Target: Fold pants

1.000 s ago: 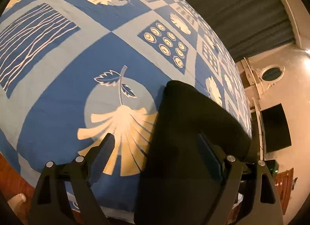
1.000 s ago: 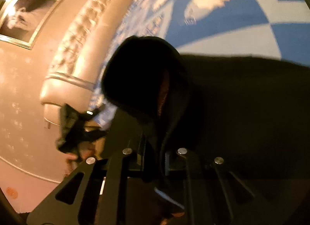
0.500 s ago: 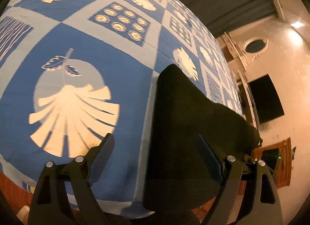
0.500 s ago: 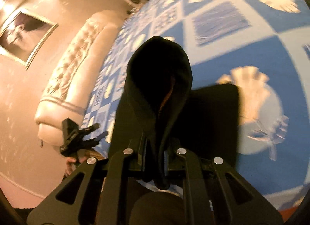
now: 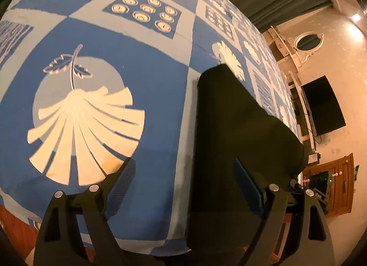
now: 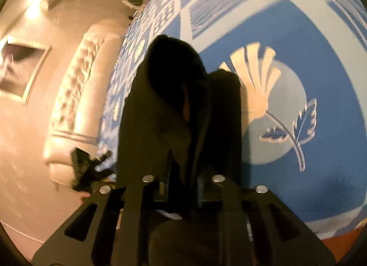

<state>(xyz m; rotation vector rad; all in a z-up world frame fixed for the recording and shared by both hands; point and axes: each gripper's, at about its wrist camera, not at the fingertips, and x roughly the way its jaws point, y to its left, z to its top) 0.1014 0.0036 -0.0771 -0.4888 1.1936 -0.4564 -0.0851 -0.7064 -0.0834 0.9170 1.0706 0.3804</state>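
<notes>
dim warm lamplight, glare spots on the walls, heavy fisheye bending, soft motion blur at edges

The left wrist view looks forward past its own fingers (image 5: 121,183), low and close over the bed (image 5: 160,78), facing a far wall with a dark screen (image 5: 323,105); the right wrist view looks along its fingers (image 6: 199,188) toward the tufted headboard (image 6: 75,96); both share the black pants (image 5: 231,128) on the blue patterned bedspread (image 6: 309,43).

Blue patterned bedspread (image 5: 146,64) (leaf prints), tufted headboard (image 6: 75,96), dark television (image 5: 323,105).
</notes>
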